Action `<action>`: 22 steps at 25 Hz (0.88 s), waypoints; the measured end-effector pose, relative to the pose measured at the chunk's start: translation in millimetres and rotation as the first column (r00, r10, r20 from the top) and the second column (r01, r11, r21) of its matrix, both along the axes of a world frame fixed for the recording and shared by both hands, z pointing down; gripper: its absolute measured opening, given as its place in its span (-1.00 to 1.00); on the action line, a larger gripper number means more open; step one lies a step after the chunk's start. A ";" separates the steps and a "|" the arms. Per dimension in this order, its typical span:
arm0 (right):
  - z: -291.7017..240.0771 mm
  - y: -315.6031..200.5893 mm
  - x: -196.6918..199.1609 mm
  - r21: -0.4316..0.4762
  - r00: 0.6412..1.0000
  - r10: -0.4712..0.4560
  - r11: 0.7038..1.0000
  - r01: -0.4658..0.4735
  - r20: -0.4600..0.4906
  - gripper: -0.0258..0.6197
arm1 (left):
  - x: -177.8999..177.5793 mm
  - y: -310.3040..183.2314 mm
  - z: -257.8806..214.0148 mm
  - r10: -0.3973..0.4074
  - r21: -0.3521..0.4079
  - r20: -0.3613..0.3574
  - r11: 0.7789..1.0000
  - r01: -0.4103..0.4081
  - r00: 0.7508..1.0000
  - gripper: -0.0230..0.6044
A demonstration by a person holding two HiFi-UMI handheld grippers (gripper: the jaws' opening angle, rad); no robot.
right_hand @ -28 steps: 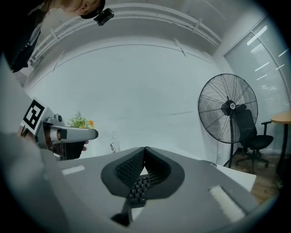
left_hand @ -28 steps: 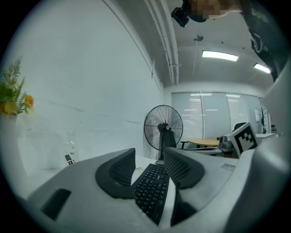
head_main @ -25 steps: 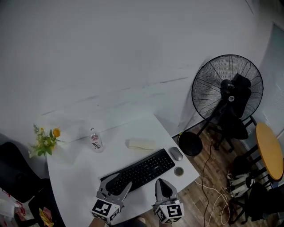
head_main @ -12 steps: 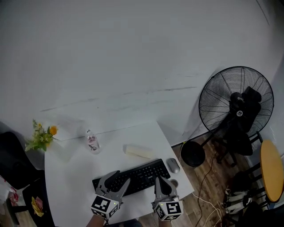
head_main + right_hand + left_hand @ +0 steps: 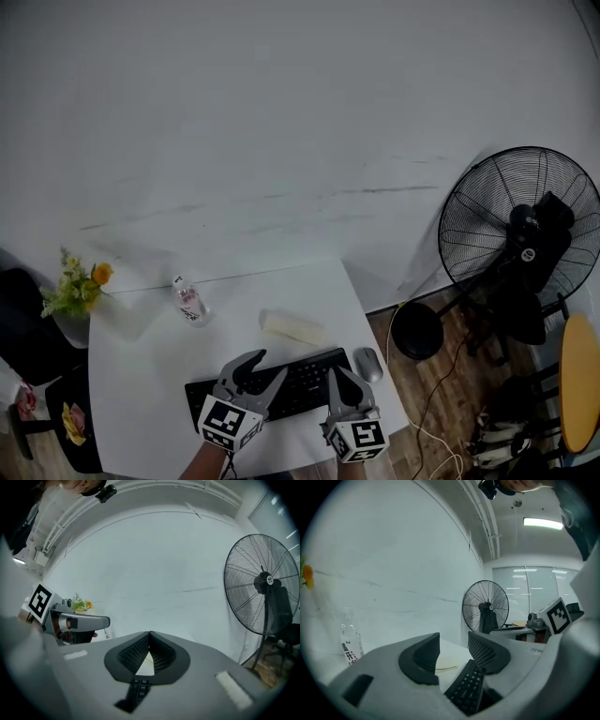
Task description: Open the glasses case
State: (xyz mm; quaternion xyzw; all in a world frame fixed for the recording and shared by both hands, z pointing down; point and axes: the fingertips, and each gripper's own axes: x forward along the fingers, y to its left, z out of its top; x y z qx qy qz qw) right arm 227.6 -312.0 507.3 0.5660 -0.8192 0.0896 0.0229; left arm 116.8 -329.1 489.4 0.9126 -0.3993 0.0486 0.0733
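Over the near edge of the white counter (image 5: 141,394), the left gripper (image 5: 264,367) hangs with its jaws well apart and nothing between them. In its own view the left gripper (image 5: 454,656) looks across the black keyboard (image 5: 466,686), and through the gap between the jaws the pale glasses case (image 5: 446,661) shows lying flat on the counter, beyond the keyboard and clear of both jaws. Just beside it, on the person's right, the right gripper (image 5: 337,375) has its jaws pressed together at the tips, gripping nothing. The right gripper view shows the right gripper (image 5: 150,641) with a small triangular opening below the meeting tips, through which a strip of the glasses case (image 5: 146,666) and a few keys of the keyboard (image 5: 141,686) are visible.

From the head view, both grippers sit above the keyboard (image 5: 281,384), and the glasses case (image 5: 293,326) lies closed on the far side of it, ahead of and between the two grippers, touched by neither. A grey mouse (image 5: 367,364) rests at the keyboard's right end. Farther left stand a small clear bottle (image 5: 187,300) and a vase of flowers (image 5: 75,291) at the counter's corner. Off the counter to the right, a black pedestal fan (image 5: 525,244) stands on the wooden floor (image 5: 441,394).
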 end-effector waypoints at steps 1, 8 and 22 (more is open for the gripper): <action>3.7 -5.3 0.7 -0.009 1.000 -0.009 1.000 0.009 -0.002 -0.89 | 4.2 -6.2 3.4 0.006 -0.004 0.012 1.000 -0.006 1.000 -0.30; 30.3 -35.0 6.4 -0.076 0.997 -0.053 0.996 0.049 -0.049 -0.89 | 29.2 -49.0 34.1 0.070 -0.040 0.148 0.997 -0.065 0.987 -0.30; 68.1 -66.5 23.8 -0.210 0.983 -0.091 0.976 0.055 -0.162 -0.89 | 83.4 -81.0 114.3 0.323 -0.081 0.638 0.931 -0.356 0.699 -0.28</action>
